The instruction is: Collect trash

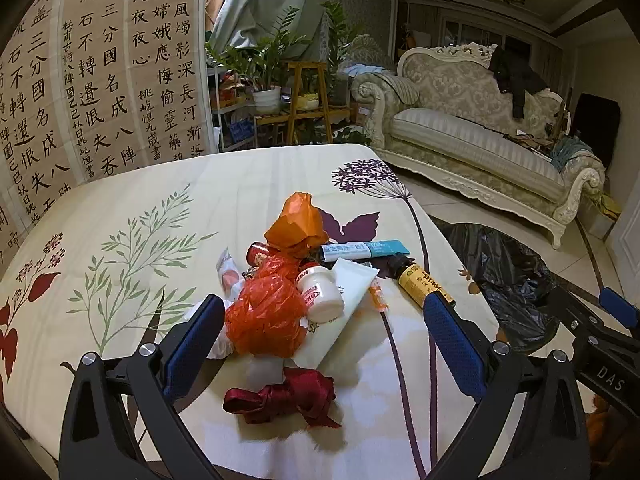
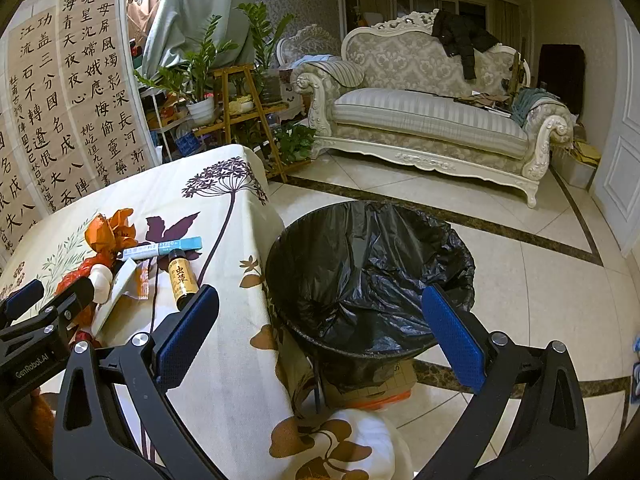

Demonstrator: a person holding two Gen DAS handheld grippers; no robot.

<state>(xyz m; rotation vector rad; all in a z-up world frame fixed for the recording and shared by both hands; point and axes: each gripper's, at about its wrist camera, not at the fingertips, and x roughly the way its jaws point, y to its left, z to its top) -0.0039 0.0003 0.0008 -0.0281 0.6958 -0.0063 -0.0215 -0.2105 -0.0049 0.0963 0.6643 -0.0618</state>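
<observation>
A pile of trash lies on the floral tablecloth [image 1: 120, 208]: an orange plastic bag [image 1: 264, 316], crumpled orange paper [image 1: 298, 222], a white jar [image 1: 322, 292], a white tube [image 1: 348, 304], a blue box [image 1: 364, 249], a yellow-labelled bottle [image 1: 424, 282] and a dark red ribbon [image 1: 288, 398]. My left gripper [image 1: 324, 344] is open, hovering just before the orange bag. My right gripper [image 2: 320, 332] is open and empty above the black-lined trash bin [image 2: 368, 276] beside the table. The bottle [image 2: 182, 280] and blue box [image 2: 162, 249] also show in the right wrist view.
The bin [image 1: 508, 280] stands on the tiled floor off the table's right edge. A cream sofa [image 2: 432, 120], a wooden plant stand [image 2: 248, 112] with potted plants, and calligraphy sheets [image 1: 80, 80] on the wall lie beyond the table.
</observation>
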